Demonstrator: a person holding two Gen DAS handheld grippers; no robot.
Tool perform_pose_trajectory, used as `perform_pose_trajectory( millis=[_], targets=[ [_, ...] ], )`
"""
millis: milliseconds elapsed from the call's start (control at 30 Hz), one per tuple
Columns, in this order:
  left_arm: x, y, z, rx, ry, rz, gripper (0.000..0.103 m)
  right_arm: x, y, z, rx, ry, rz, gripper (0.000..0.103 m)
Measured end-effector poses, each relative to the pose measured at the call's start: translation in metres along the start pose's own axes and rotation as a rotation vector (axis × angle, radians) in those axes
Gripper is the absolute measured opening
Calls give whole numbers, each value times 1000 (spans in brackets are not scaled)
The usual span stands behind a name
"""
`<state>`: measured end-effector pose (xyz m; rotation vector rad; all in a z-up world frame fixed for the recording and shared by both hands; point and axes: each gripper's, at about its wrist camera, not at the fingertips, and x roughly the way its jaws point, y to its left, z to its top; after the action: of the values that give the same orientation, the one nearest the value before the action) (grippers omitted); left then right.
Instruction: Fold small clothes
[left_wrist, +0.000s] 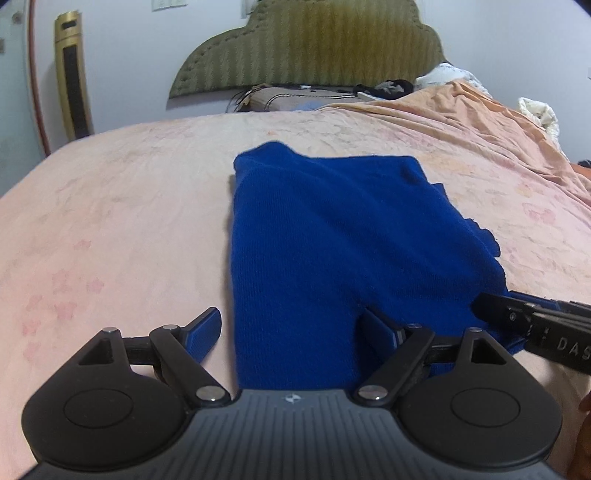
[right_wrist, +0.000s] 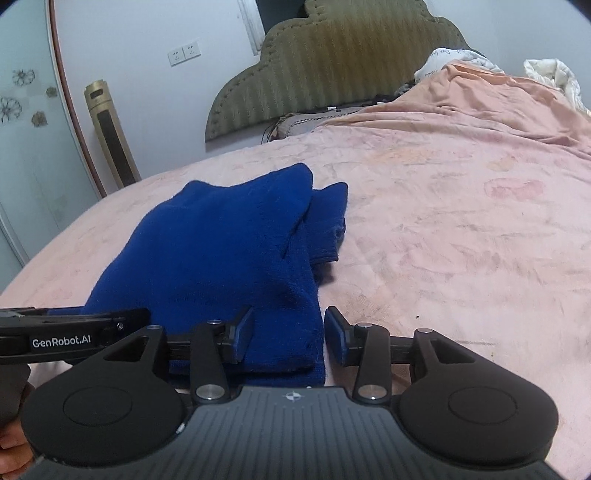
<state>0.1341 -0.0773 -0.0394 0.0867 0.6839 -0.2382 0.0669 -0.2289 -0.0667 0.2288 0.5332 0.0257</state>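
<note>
Pink bedsheet (left_wrist: 110, 221) bears a folded blue garment (left_wrist: 332, 240), its near edge between both open tools.

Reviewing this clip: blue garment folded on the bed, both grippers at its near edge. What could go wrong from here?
1. The right gripper has its pads either side of the blue garment's near corner; pulling back could drag the fold open.
2. A lower layer sticks out on the right, so the stack is uneven and may slip apart.
3. The left gripper straddles the near edge close beside the other; they might collide.
</note>
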Motion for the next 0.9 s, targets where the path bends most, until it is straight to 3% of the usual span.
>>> perform_pose_trajectory(
  millis=[133, 300, 467, 567, 667, 733, 800, 900],
  targets=[
    [-1, 21, 9, -3, -10, -67, 89, 4, -11, 7, 29, 12, 25, 71],
    [14, 51, 2, -166, 88, -303, 91, 19, -22, 18, 38, 77, 138, 73],
    [17, 50, -3, -169, 43, -399, 91, 38, -25, 27, 67, 131, 321, 71],
    [25, 43, 0, -169, 33, -421, 90, 52, -28, 32, 130, 135, 373, 69],
    [28, 42, 2, -174, 27, -391, 58, 65, -37, 35, 224, 150, 406, 56],
    [29, 48, 2, -209, 36, -389, 32, 71, -43, 33, 274, 166, 405, 33],
    [29, 55, 0, -247, 35, -406, 22, 71, -46, 30, 308, 176, 416, 29],
    [20, 54, 2, -221, 1, -384, 17, 66, -36, 28, 300, 172, 404, 25]
  ],
)
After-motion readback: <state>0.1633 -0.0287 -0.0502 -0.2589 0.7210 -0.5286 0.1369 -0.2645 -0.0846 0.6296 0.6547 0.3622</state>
